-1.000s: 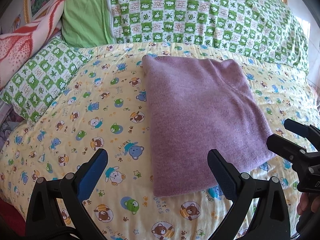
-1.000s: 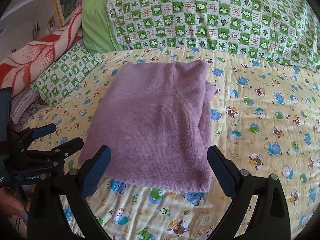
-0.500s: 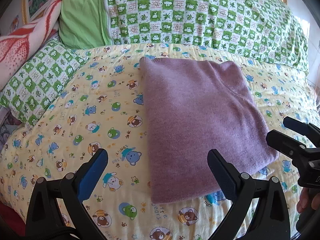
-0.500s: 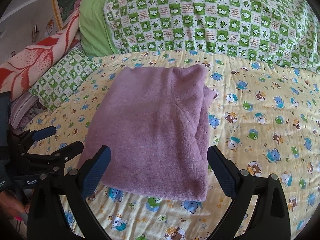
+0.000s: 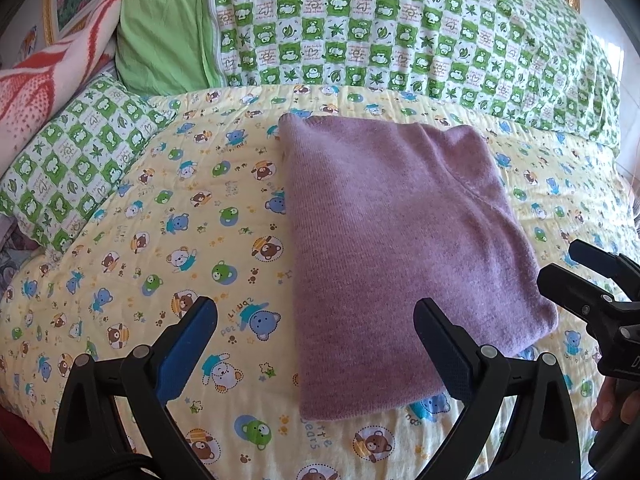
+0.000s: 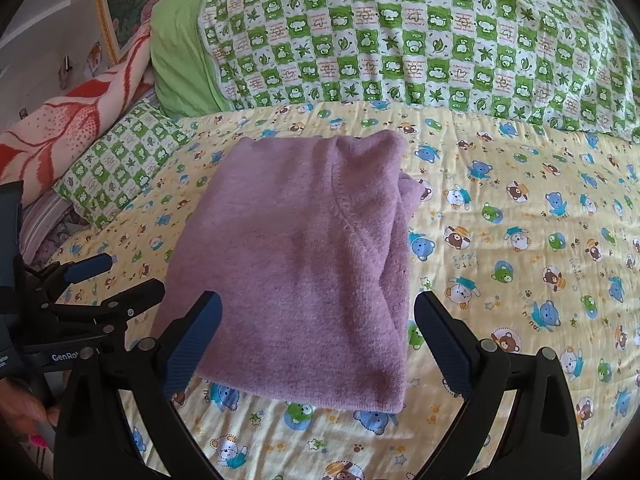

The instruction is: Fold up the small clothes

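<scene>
Yellow bear-print bed sheet (image 5: 160,248) fills the left wrist view, green checked pillows (image 5: 400,40) behind. Your left claw (image 5: 316,344) is spread wide, holding nothing, low over the sheet. The purple sweater (image 5: 392,248) lies folded flat, centre-right, long axis running from you toward the pillows, near edge just past the claw tips. Your right claw (image 5: 576,276) shows at the right edge, beside the sweater's near right corner.

Right wrist view: right claw (image 6: 316,340) wide, empty, straddling the sweater's (image 6: 304,256) near edge. Left claw (image 6: 108,284) hangs off the left side. For the next fold, likely near edge toward the pillows: pinch both near corners evenly, catch all layers.
</scene>
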Action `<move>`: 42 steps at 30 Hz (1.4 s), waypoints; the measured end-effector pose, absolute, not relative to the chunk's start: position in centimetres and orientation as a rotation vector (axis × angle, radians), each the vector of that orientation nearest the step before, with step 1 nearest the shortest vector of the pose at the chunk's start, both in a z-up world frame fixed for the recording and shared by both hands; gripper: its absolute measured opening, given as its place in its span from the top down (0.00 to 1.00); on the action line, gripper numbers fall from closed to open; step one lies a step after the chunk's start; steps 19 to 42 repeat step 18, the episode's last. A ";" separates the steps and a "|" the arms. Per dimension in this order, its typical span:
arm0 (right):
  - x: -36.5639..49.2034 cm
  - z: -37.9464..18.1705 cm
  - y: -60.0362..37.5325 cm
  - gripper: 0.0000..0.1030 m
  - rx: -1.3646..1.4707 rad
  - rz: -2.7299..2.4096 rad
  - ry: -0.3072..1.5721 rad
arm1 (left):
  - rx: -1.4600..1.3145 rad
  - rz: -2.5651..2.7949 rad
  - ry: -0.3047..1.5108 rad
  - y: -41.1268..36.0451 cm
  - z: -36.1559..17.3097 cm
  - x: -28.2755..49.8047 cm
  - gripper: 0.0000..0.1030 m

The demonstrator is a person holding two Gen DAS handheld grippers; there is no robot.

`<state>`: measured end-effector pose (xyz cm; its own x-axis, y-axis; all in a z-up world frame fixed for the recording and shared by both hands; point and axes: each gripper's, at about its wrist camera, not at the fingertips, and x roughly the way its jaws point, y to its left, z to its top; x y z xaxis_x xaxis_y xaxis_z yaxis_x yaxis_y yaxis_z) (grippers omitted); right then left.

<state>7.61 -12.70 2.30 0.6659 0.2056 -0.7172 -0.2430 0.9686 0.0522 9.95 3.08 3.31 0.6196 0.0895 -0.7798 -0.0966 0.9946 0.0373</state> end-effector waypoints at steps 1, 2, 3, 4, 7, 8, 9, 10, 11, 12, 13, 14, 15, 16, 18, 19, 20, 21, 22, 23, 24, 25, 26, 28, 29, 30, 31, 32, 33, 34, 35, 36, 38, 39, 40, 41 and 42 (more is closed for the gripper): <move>7.7 2.3 -12.8 0.06 -0.048 0.253 0.804 | -0.007 0.108 0.897 3.1 3.3 10.0 0.04; 7.7 2.3 -12.8 0.06 -0.046 0.253 0.805 | -0.007 0.108 0.898 3.1 3.3 10.0 0.04; 7.8 2.2 -12.9 0.06 -0.044 0.252 0.805 | -0.007 0.107 0.898 3.1 3.4 10.0 0.04; 7.9 2.2 -12.9 0.06 -0.043 0.252 0.806 | -0.007 0.107 0.898 3.1 3.4 10.1 0.04; 8.0 2.2 -13.0 0.06 -0.043 0.252 0.805 | -0.005 0.108 0.897 3.1 3.5 10.2 0.04; 8.1 2.2 -13.0 0.06 -0.043 0.252 0.805 | -0.003 0.108 0.896 3.1 3.5 10.2 0.04; 8.2 2.2 -13.0 0.06 -0.041 0.252 0.805 | -0.001 0.110 0.897 3.1 3.5 10.3 0.04; 8.1 2.2 -13.0 0.06 -0.041 0.252 0.805 | -0.003 0.111 0.897 3.1 3.6 10.3 0.04; 8.1 2.2 -13.0 0.06 -0.040 0.252 0.806 | -0.005 0.111 0.896 3.1 3.6 10.3 0.04; 8.2 2.2 -13.1 0.06 -0.040 0.252 0.805 | -0.004 0.113 0.895 3.1 3.7 10.3 0.04; 8.3 2.3 -13.1 0.06 -0.038 0.252 0.805 | -0.002 0.114 0.893 3.1 3.7 10.3 0.04; 8.3 2.3 -13.2 0.06 -0.037 0.251 0.805 | -0.001 0.116 0.893 3.1 3.8 10.3 0.04; 8.3 2.3 -13.2 0.06 -0.037 0.250 0.805 | -0.003 0.118 0.894 3.2 3.8 10.3 0.04; 8.4 2.3 -13.3 0.06 -0.035 0.248 0.806 | -0.007 0.120 0.896 3.2 3.8 10.3 0.04; 8.4 2.3 -13.5 0.06 -0.030 0.246 0.809 | -0.018 0.131 0.907 3.5 3.8 10.4 0.04; 8.4 2.3 -13.5 0.06 -0.030 0.246 0.809 | -0.018 0.131 0.907 3.5 3.8 10.4 0.04; 8.4 2.3 -13.5 0.06 -0.030 0.246 0.809 | -0.018 0.131 0.907 3.5 3.8 10.4 0.04; 8.4 2.3 -13.5 0.06 -0.030 0.246 0.809 | -0.018 0.131 0.907 3.5 3.8 10.4 0.04; 8.4 2.3 -13.5 0.06 -0.030 0.246 0.809 | -0.018 0.131 0.907 3.5 3.8 10.4 0.04; 8.4 2.3 -13.5 0.06 -0.030 0.246 0.809 | -0.018 0.131 0.907 3.5 3.8 10.4 0.04; 8.4 2.3 -13.5 0.06 -0.030 0.246 0.809 | -0.018 0.131 0.907 3.5 3.8 10.4 0.04; 8.4 2.3 -13.5 0.06 -0.030 0.246 0.809 | -0.018 0.131 0.907 3.5 3.8 10.4 0.04; 8.4 2.3 -13.5 0.06 -0.030 0.246 0.809 | -0.018 0.131 0.907 3.5 3.8 10.4 0.04; 8.4 2.3 -13.5 0.06 -0.030 0.246 0.809 | -0.018 0.131 0.907 3.5 3.8 10.4 0.04; 8.4 2.3 -13.5 0.06 -0.030 0.246 0.809 | -0.018 0.131 0.907 3.5 3.8 10.4 0.04; 8.4 2.3 -13.5 0.06 -0.030 0.246 0.809 | -0.018 0.131 0.907 3.5 3.8 10.4 0.04; 8.4 2.3 -13.5 0.06 -0.030 0.246 0.809 | -0.018 0.131 0.907 3.5 3.8 10.4 0.04; 8.4 2.3 -13.5 0.06 -0.030 0.246 0.809 | -0.018 0.131 0.907 3.5 3.8 10.4 0.04; 8.4 2.3 -13.5 0.06 -0.030 0.246 0.809 | -0.018 0.131 0.907 3.5 3.8 10.4 0.04; 8.4 2.3 -13.5 0.06 -0.030 0.246 0.809 | -0.018 0.131 0.907 3.5 3.8 10.4 0.04; 8.4 2.3 -13.5 0.06 -0.030 0.246 0.809 | -0.018 0.131 0.907 3.5 3.8 10.4 0.04; 8.4 2.3 -13.5 0.06 -0.030 0.246 0.809 | -0.018 0.131 0.907 3.5 3.8 10.4 0.04; 8.4 2.3 -13.5 0.06 -0.030 0.246 0.809 | -0.018 0.131 0.907 3.5 3.8 10.4 0.04; 8.4 2.3 -13.5 0.06 -0.030 0.246 0.809 | -0.018 0.131 0.907 3.5 3.8 10.4 0.04; 8.4 2.3 -13.5 0.06 -0.030 0.246 0.809 | -0.018 0.131 0.907 3.5 3.8 10.4 0.04; 8.4 2.3 -13.5 0.06 -0.030 0.246 0.809 | -0.018 0.131 0.907 3.5 3.8 10.4 0.04; 8.4 2.3 -13.5 0.06 -0.030 0.246 0.809 | -0.018 0.131 0.907 3.5 3.8 10.4 0.04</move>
